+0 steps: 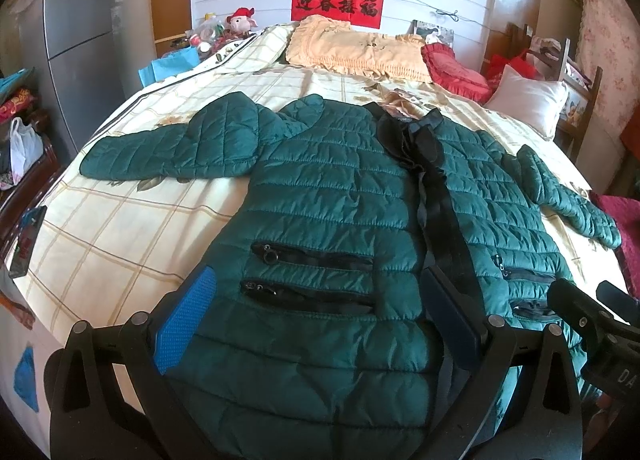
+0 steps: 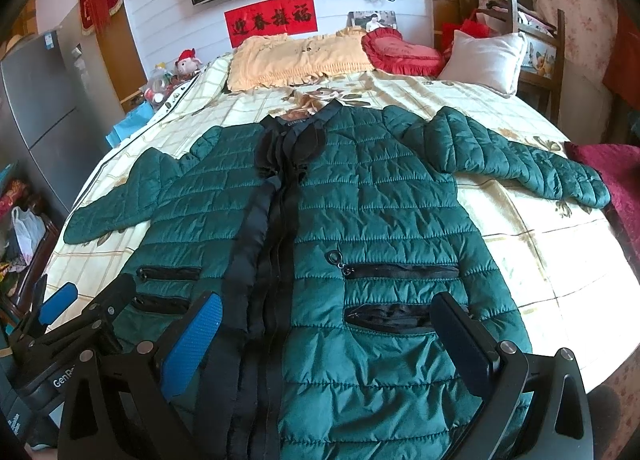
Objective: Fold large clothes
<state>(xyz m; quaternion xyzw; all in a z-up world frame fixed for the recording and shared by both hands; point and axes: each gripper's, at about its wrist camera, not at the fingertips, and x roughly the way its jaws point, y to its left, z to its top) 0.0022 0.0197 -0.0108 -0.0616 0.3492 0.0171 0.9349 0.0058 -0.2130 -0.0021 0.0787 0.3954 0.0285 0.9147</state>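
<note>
Jacket (image 1: 328, 195) flat on bed (image 1: 120, 227), sleeves spread (bare sheet both sides), left tongs (image 1: 316, 316), right tongs (image 2: 326, 344) wide over hem.

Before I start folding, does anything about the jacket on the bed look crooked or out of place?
Mostly tidy: the green quilted jacket lies flat, front up, on the cream checked bedsheet. Its black front placket is rumpled and gapes near the collar, and one sleeve is bent and bunched at the shoulder. No damage shows.

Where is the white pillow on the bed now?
The white pillow leans at the bed's far right corner, beside the red cushion and before a wooden chair.
</note>
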